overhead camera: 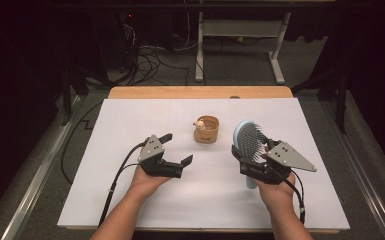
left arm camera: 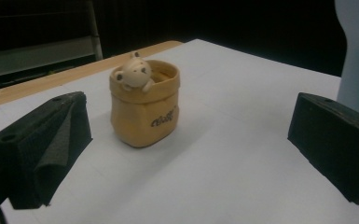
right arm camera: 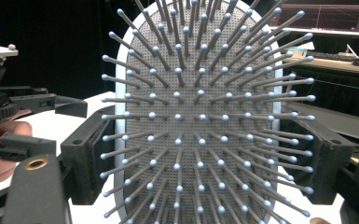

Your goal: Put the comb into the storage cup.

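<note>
The right gripper (overhead camera: 250, 159) is clamped on a pale blue hairbrush (overhead camera: 247, 137), its two black jaws pressing the edges of the oval head from either side. In the right gripper view the brush (right arm camera: 200, 121) faces the camera squarely, grey pins with small ball tips spreading out from a perforated grey pad. From the high view the hairbrush stands tilted over the right half of the white table sheet (overhead camera: 130, 200), head toward the far side, and the end of its handle pokes out on the near side below the gripper. I cannot tell whether that handle end touches the sheet or hangs just above it.

The left gripper (overhead camera: 179, 149) sits on the left half of the sheet with its jaws spread wide and nothing between them. It points toward the right and slightly far, at a small tan cup shaped like a sack (overhead camera: 207, 129), which stands upright near the middle of the sheet, a little to the far side, between the two grippers and apart from both. In the left gripper view the cup (left arm camera: 144, 109) has a little bear figure (left arm camera: 133, 72) peering over its rim and dark lettering on its front. The hairbrush's blue handle shows at that view's upper right edge.

Beyond the sheet, a strip of the wooden tabletop (overhead camera: 200, 92) shows along the far edge.
</note>
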